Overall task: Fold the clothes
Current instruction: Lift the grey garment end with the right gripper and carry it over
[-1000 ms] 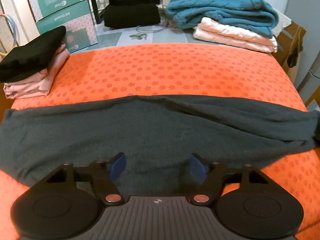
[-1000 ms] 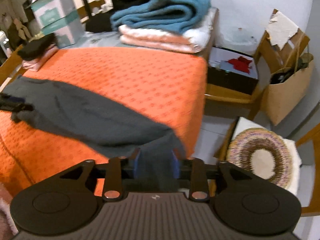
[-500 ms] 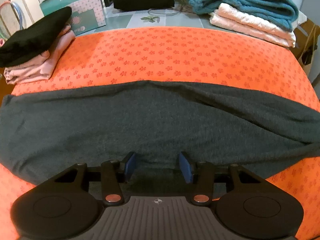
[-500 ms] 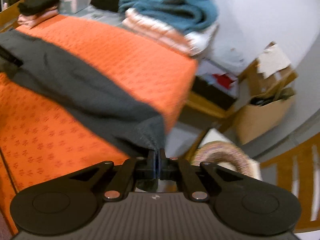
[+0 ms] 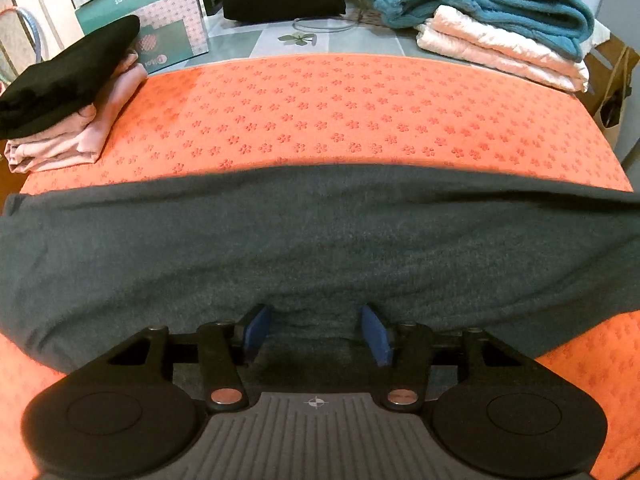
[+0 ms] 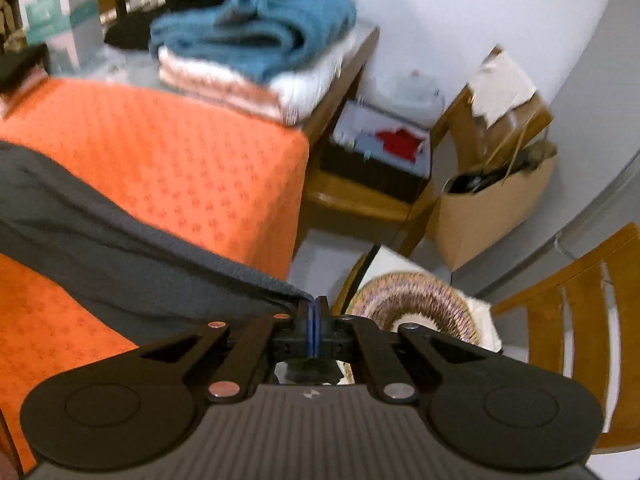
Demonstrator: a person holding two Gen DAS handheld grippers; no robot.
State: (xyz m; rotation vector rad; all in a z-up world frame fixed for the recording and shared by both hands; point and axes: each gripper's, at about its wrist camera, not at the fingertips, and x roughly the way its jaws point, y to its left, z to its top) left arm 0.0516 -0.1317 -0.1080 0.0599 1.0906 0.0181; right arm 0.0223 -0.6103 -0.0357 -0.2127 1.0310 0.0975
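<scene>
A dark grey garment (image 5: 320, 236) lies folded in a long band across the orange flower-patterned cloth (image 5: 320, 112) on the table. My left gripper (image 5: 316, 332) is open, its blue pads either side of the garment's near edge, with cloth between them. My right gripper (image 6: 315, 312) is shut on the garment's right end (image 6: 120, 252) and holds that end off the table's right edge, the cloth stretched taut toward it.
Folded black and pink clothes (image 5: 68, 104) sit at the table's left. A teal, pink and white stack (image 5: 500, 20) sits at the back right, with teal boxes (image 5: 144, 12) at the back left. Right of the table are a wooden chair (image 6: 580, 312), a round cushion (image 6: 416, 304) and a paper bag (image 6: 492, 208).
My left gripper moved forward over the garment's near edge and its jaws narrowed. My right gripper closed on the garment's right end and pulled it out past the table edge.
</scene>
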